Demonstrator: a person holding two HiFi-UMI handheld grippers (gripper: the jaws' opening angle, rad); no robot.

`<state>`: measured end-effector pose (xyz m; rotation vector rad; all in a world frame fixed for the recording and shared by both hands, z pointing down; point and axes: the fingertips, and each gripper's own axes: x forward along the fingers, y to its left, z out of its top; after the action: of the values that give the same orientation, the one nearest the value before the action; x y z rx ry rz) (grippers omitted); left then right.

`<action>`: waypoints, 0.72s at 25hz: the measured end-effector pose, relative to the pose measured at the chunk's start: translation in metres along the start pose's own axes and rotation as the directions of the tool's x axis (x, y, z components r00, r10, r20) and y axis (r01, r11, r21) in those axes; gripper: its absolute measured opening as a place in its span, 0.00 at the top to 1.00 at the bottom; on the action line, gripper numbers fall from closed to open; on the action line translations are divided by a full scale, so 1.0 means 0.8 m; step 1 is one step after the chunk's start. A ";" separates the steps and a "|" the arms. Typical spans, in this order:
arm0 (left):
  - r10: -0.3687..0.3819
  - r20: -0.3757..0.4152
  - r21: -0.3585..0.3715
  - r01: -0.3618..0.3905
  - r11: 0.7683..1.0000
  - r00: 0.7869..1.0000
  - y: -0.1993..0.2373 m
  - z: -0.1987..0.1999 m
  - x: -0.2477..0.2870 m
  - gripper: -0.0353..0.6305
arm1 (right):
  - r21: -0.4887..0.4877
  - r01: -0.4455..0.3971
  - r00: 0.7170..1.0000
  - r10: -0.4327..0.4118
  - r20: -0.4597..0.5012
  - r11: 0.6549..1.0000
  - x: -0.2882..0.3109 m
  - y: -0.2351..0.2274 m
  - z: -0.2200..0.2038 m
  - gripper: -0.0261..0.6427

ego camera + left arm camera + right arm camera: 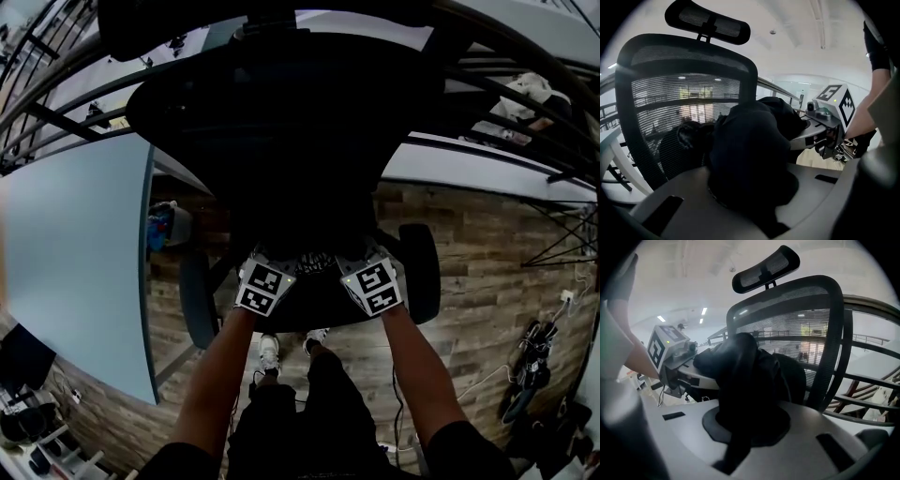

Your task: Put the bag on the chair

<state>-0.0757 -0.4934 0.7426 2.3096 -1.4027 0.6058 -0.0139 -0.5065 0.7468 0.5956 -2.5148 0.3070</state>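
**A:** Black fabric, bunched up against the mesh. Is that the bag?

**B:** Yes. The bag [750, 154] sits in front of the chair [628, 117], close to its mesh backrest [806, 333] and lower than the headrest [708, 21].

**A:** Is it resting on the seat?

**B:** I cannot tell. From the head view, bag and seat [323, 305] are both dark and merge together.

**A:** What holds it?

**B:** Both tools. The left gripper [750, 199] has its jaws clamped on a fold of the bag. The right gripper [747, 430] bites into the bag the same way from the other side.

**A:** Where are they, relative to the chair?

**B:** They are at the front edge of the seat, side by side between the two armrests [419, 272]. The marker cubes [265, 286] face up, and the person's forearms [220, 375] reach in from the chair's front.
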 end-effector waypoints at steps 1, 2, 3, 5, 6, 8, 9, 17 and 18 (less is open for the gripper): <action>0.003 -0.007 0.007 -0.002 1.000 1.000 -0.001 -0.002 0.001 0.89 | -0.001 -0.003 1.000 0.003 -0.004 1.000 0.000 0.001 -0.002 0.91; 0.007 -0.013 0.012 -0.007 1.000 1.000 -0.001 -0.004 0.002 0.89 | -0.002 -0.003 1.000 0.003 -0.007 1.000 0.001 0.001 -0.003 0.91; 0.013 -0.016 0.016 -0.013 1.000 1.000 0.000 -0.005 0.003 0.89 | -0.006 -0.001 1.000 0.001 -0.010 1.000 0.002 0.000 -0.004 0.91; 0.022 -0.020 0.017 -0.022 1.000 1.000 0.003 -0.009 0.006 0.88 | -0.024 0.008 1.000 -0.009 -0.018 1.000 0.005 -0.001 -0.006 0.91; 0.026 -0.020 0.013 -0.026 1.000 0.999 0.005 -0.011 0.007 0.87 | -0.030 0.012 1.000 -0.013 -0.024 0.999 0.007 -0.001 -0.007 0.91; 0.033 -0.027 0.002 -0.033 0.999 0.999 0.006 -0.018 0.007 0.84 | -0.035 0.017 0.999 -0.018 -0.035 0.999 0.009 -0.001 -0.012 0.91; 0.035 -0.035 -0.005 -0.035 0.999 0.999 0.006 -0.021 0.007 0.81 | -0.034 0.019 0.999 -0.020 -0.043 0.999 0.010 -0.001 -0.016 0.91; 0.042 -0.100 -0.082 -0.050 0.995 0.994 0.022 -0.044 -0.018 0.52 | -0.035 0.043 0.995 -0.046 -0.088 0.998 0.006 -0.014 -0.019 0.69; 0.043 -0.101 -0.087 -0.052 0.995 0.994 0.023 -0.044 -0.023 0.50 | -0.039 0.044 0.995 -0.047 -0.087 0.998 0.003 -0.015 -0.017 0.68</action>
<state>-0.1059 -0.4701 0.7642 2.1520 -1.4128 0.6485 -0.0040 -0.5134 0.7610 0.6110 -2.4140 0.2638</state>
